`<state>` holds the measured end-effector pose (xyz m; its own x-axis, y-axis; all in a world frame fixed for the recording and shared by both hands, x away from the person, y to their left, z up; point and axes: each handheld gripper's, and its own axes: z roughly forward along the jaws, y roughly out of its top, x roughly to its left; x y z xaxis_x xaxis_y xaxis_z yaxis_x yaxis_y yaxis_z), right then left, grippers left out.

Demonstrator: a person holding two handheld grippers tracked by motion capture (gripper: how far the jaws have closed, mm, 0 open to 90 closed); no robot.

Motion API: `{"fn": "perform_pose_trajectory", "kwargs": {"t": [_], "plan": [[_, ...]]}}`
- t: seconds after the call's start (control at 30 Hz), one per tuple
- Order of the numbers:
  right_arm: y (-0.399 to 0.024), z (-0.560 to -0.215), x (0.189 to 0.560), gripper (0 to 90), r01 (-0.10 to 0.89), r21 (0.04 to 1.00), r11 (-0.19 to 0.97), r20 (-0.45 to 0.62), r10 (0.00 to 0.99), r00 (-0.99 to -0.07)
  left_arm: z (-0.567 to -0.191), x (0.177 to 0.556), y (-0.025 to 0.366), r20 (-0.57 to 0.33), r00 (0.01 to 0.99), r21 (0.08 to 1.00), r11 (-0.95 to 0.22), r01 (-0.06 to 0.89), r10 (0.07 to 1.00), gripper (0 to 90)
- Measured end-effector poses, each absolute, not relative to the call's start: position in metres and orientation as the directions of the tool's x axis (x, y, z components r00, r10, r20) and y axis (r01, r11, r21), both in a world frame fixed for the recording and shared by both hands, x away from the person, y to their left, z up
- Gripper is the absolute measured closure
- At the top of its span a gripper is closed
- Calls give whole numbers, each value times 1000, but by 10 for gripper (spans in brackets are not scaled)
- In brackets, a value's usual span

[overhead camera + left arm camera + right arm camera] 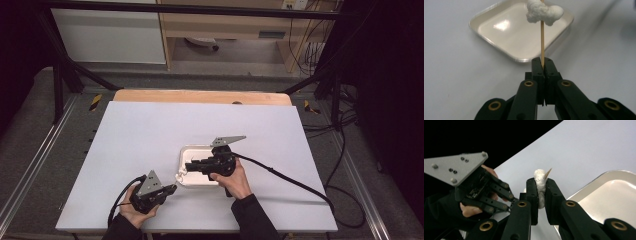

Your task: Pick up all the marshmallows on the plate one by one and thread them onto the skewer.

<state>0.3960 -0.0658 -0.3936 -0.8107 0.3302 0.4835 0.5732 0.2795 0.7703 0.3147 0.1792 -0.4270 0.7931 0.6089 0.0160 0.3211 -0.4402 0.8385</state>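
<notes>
My left gripper [543, 61] is shut on the lower end of a thin wooden skewer [542, 40] that stands straight up from its jaws. A white fluffy lump [544, 12] is speared near the skewer's top, above the white tray [511, 37]. My right gripper [540, 182] is shut on that white lump [540, 187], and the skewer's pointed tip [548, 173] pokes out just above the jaws. In the high view the left gripper [174, 189] and the right gripper [187, 166] meet at the tray's [197, 148] near left corner.
The tray rests on a white board [150, 135] over a wooden table. A black cable [290, 180] trails right from the right gripper. A metal frame [60, 90] stands around the table, with shelving behind.
</notes>
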Motion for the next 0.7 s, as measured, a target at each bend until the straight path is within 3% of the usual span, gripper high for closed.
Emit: {"fn": "perform_pose_trajectory", "kwargs": {"t": [0.03,0.1,0.23,0.37,0.5,0.7], "plan": [[-59,-401,394,831,573,760,307,487,314,-815,-425,313,176,65,775,832,-463,305,628,893],[-51,-404,387,828,539,794,280,450,324,-832,-429,315,184,-6,781,848,-412,335,624,893],[-51,-404,388,803,535,803,262,454,311,-835,-427,314,187,-20,782,850,-401,341,624,892],[-61,-393,388,738,511,830,223,414,367,-833,-432,315,187,-27,777,835,-413,363,629,892],[-78,-381,390,616,480,854,201,367,420,-830,-432,319,191,-52,756,837,-384,389,653,891],[-102,-384,390,342,449,866,219,283,527,-801,-431,321,193,-87,744,834,-361,418,663,891]]}}
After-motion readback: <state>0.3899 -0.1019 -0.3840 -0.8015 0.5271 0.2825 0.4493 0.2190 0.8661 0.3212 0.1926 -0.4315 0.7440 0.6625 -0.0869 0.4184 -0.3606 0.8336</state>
